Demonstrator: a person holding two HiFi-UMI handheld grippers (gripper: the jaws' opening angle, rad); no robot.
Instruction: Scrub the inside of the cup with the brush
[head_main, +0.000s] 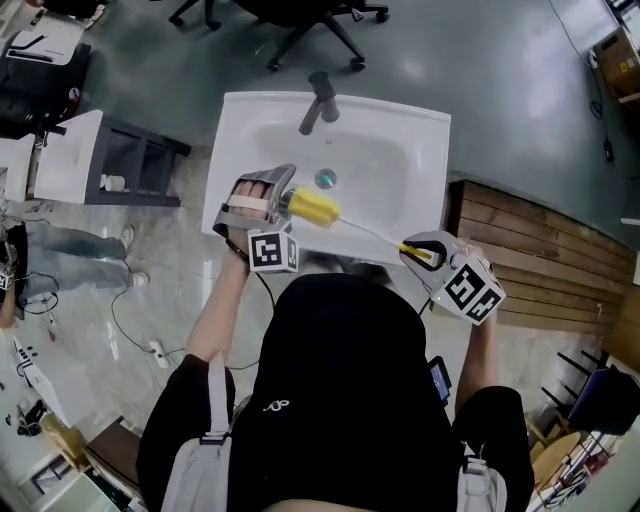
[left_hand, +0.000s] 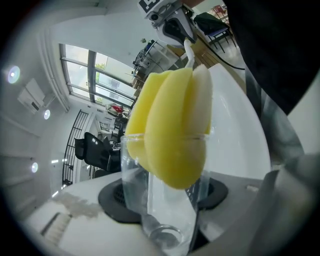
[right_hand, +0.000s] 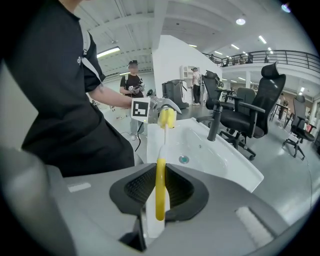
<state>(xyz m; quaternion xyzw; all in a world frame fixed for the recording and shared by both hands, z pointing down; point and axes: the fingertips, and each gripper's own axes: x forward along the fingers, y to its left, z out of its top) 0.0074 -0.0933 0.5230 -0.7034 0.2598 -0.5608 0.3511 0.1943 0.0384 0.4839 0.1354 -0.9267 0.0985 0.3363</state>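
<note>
Two claws are working over the near edge of the white sink (head_main: 405, 150). The left claw (head_main: 283, 203) is clamped on the clear cup (left_hand: 150, 167), its dark pads (left_hand: 112, 200) pressing the glass wall from both sides. The cup is tipped, with its open mouth facing the other hand. Across from it, the right claw (head_main: 424, 250) is clenched on the brush (right_hand: 160, 192), gripping the yellow handle between its pads. A thin pale stem runs from the handle toward the cup. The yellow sponge head (left_hand: 172, 130) sits right at the mouth. Its tip is past the rim and inside the glass, while most of it is outside. The faucet (head_main: 320, 100) stands at the sink's far side, well apart from both claws.
</note>
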